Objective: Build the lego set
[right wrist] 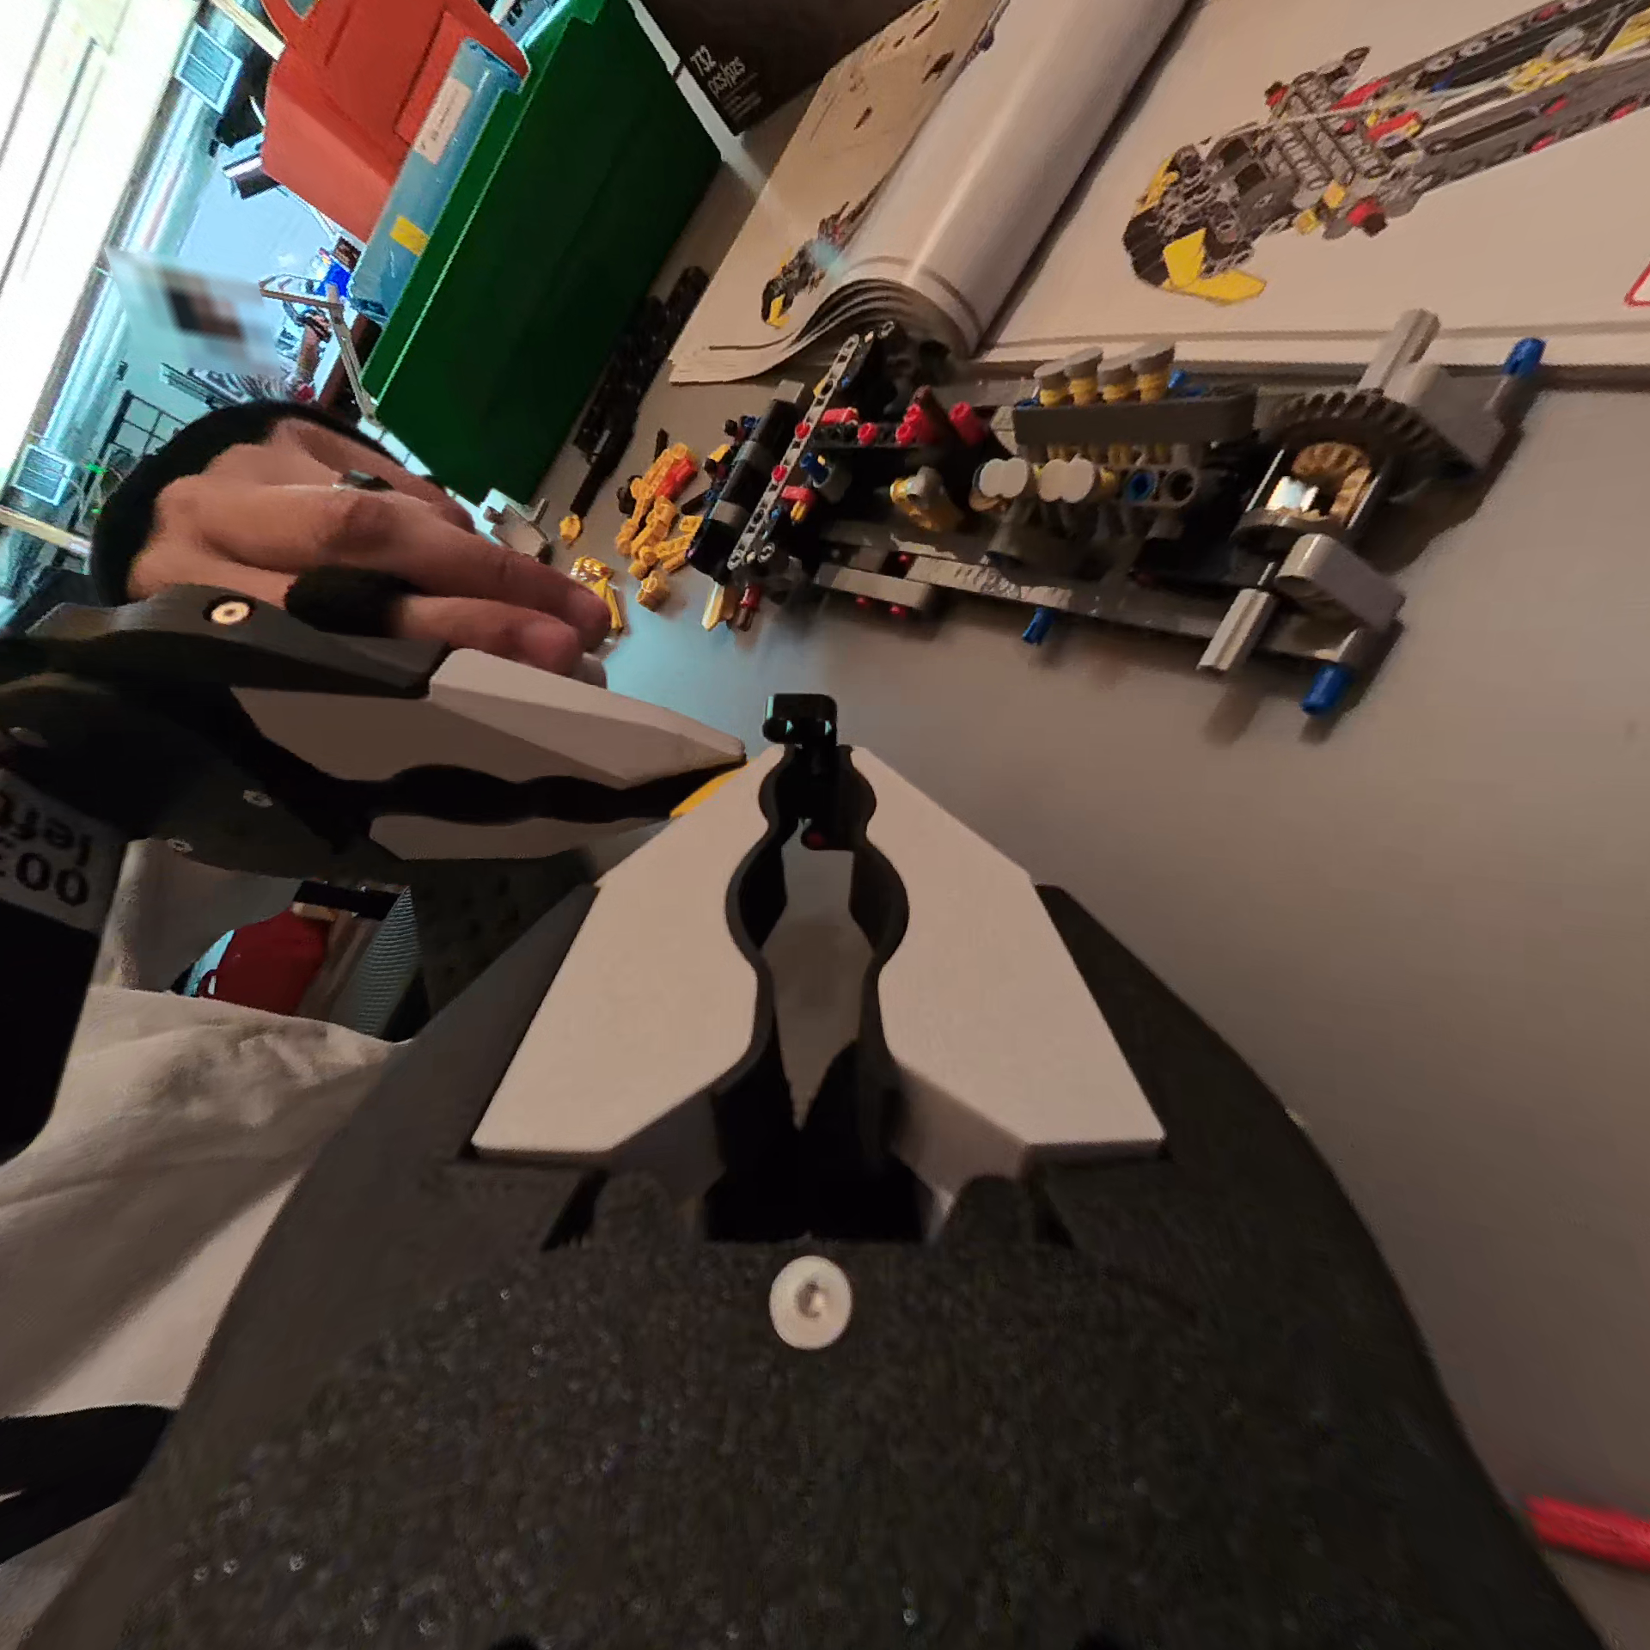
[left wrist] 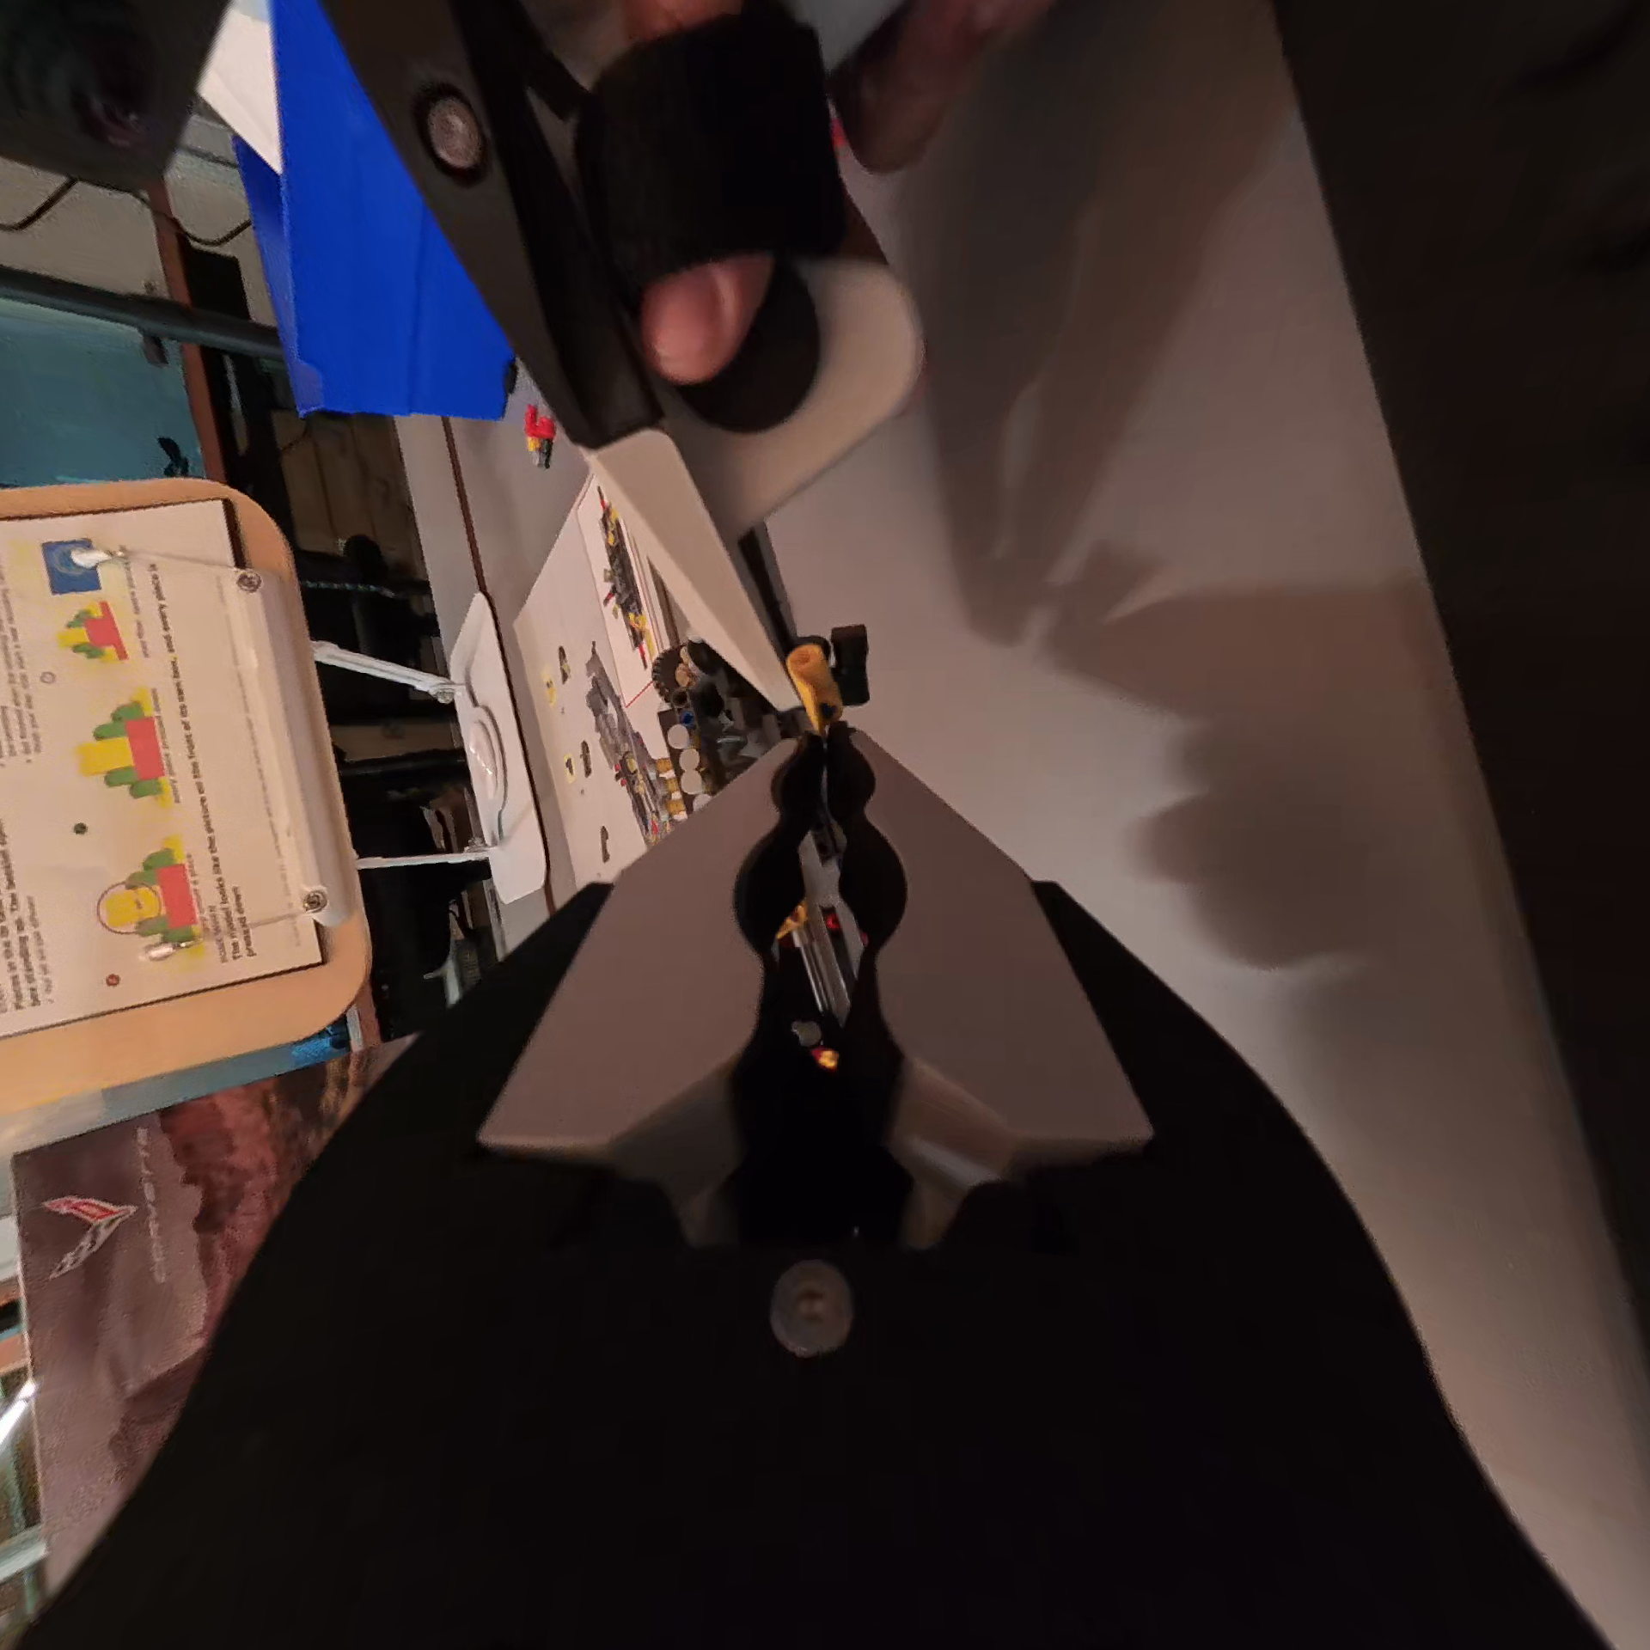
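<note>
Left gripper (left wrist: 817, 741) pinches a small yellow piece (left wrist: 811, 683), right gripper (right wrist: 808, 759) pinches a small black piece (right wrist: 801, 714), tips nearly meeting above the grey table (right wrist: 1250, 893), near the part-built chassis (right wrist: 1116, 500).

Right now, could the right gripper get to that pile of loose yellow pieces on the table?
Probably not directly. The right gripper is shut on a small black piece, and the left gripper and hand sit between it and the yellow pieces.
</note>
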Tool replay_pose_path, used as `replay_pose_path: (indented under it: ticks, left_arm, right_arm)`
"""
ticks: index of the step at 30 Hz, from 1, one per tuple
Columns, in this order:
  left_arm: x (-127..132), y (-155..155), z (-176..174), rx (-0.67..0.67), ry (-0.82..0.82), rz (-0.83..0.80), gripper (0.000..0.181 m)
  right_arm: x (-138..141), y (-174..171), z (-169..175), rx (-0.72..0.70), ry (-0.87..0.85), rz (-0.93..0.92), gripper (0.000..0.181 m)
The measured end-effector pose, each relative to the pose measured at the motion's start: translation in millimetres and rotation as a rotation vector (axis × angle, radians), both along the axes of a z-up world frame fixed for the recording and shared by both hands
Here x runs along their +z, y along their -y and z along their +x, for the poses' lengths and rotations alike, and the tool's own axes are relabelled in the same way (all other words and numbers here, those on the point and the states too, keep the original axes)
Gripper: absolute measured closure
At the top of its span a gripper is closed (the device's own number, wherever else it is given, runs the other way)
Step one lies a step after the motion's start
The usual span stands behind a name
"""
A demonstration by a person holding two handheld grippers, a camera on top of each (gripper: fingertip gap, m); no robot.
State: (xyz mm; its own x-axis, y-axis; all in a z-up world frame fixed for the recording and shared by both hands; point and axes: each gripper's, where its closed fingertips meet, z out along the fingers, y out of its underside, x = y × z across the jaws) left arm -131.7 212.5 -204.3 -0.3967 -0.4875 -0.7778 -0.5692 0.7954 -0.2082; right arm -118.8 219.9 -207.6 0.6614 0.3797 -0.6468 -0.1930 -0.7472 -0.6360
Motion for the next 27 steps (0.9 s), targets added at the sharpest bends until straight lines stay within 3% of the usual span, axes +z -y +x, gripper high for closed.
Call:
replay_pose_path:
  ticks: [14, 20, 27]
  left_arm:
    - [-23, -3, 3, 0.127, -0.066, 0.064, 0.181]
    - [-22, -7, 11, 0.177, 0.039, 0.019, 0.18]
    - [-25, -3, 15, 0.136, 0.096, 0.001, 0.171]
  right_arm:
    - [-20, 0, 0, -0.019, 0.069, -0.075, 0.175]
    - [-26, -1, 5, -0.046, 0.065, -0.121, 0.175]
    - [-29, 0, 2, -0.026, 0.028, -0.154, 0.175]
